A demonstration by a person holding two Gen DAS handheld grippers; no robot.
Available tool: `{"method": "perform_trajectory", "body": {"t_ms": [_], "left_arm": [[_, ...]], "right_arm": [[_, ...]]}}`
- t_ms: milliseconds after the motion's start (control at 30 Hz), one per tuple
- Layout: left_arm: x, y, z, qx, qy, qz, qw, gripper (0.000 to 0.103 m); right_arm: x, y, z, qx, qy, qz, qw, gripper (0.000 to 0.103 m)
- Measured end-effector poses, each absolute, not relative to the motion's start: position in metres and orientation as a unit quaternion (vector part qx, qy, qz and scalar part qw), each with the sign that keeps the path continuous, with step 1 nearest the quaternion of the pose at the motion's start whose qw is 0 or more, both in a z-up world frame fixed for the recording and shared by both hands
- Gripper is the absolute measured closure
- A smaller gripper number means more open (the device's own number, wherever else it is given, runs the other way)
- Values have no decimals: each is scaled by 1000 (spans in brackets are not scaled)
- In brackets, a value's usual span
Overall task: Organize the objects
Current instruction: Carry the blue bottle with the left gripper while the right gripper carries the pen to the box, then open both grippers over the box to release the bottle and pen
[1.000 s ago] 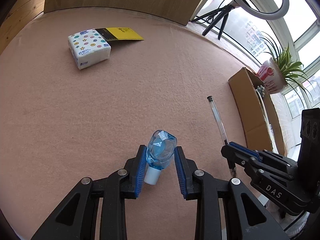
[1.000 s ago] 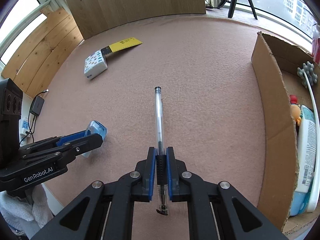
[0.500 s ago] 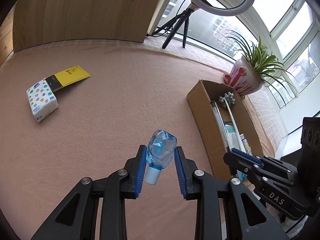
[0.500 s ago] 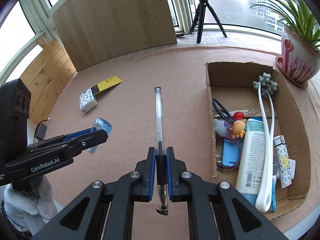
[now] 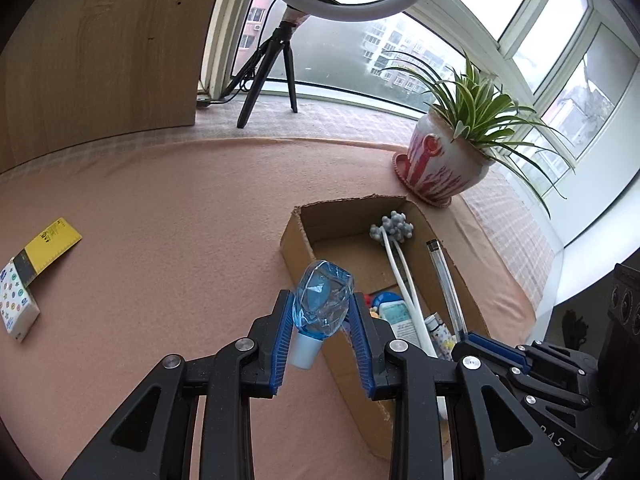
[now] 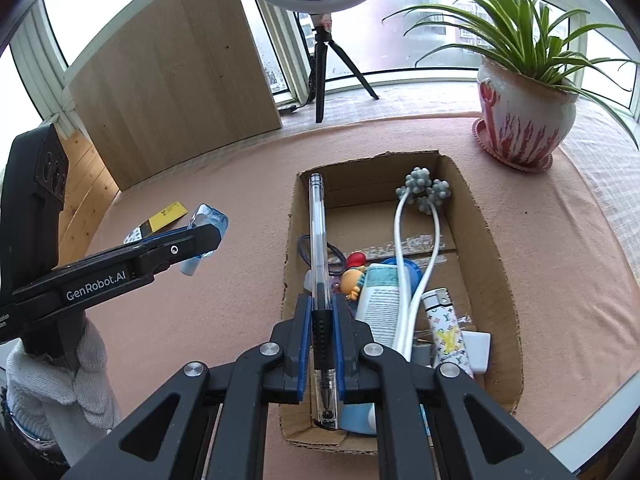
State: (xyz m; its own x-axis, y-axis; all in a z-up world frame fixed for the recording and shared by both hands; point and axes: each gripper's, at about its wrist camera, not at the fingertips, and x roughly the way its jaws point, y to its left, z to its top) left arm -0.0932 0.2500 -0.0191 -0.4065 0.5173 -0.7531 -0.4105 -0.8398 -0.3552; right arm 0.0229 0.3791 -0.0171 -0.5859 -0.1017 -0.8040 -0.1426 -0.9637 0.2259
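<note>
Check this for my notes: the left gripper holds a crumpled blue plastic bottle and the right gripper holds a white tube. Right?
Not quite. The right gripper is shut on a clear plastic pen, as the right wrist view shows. The left gripper does hold the crumpled blue plastic bottle.

Bright, even daylight, sharp focus

Overcast light floods through the windows (image 6: 400,40) beyond the tabletop's far edge; shadows soft, panes blown out, fisheye bending edges, corners black.

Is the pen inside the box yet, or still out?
Still out. The right gripper is shut on the pen, holding it above the cardboard box, not lying among the things inside.
</note>
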Motion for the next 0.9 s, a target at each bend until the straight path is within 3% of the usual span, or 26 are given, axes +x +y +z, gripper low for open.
{"method": "perform_trajectory", "body": {"t_ms": [567,633,700,767,800,833,900], "left_arm": [[-119,335,-40,-475,-19,831,289,72],[-123,333,-42,-482,-31,827,289,52],[-123,331,-42,-479,-28,830,284,49],[-122,328,-41,-479,-21,831,283,49],[-122,326,-41,-480,-21,830,282,49],[-122,323,-41,-481,-22,830,280,49],[-122,315,-41,-481,-24,832,274,49]], "right_arm": [[23,434,-28,-458,147,875,50,94],[22,437,-29,-457,148,876,48,93],[20,438,-31,-461,151,874,34,91],[19,438,-35,-470,156,868,32,73],[21,439,-35,-464,160,870,43,60],[22,441,-36,-460,164,871,51,55],[22,441,-39,-463,176,867,47,55]]}}
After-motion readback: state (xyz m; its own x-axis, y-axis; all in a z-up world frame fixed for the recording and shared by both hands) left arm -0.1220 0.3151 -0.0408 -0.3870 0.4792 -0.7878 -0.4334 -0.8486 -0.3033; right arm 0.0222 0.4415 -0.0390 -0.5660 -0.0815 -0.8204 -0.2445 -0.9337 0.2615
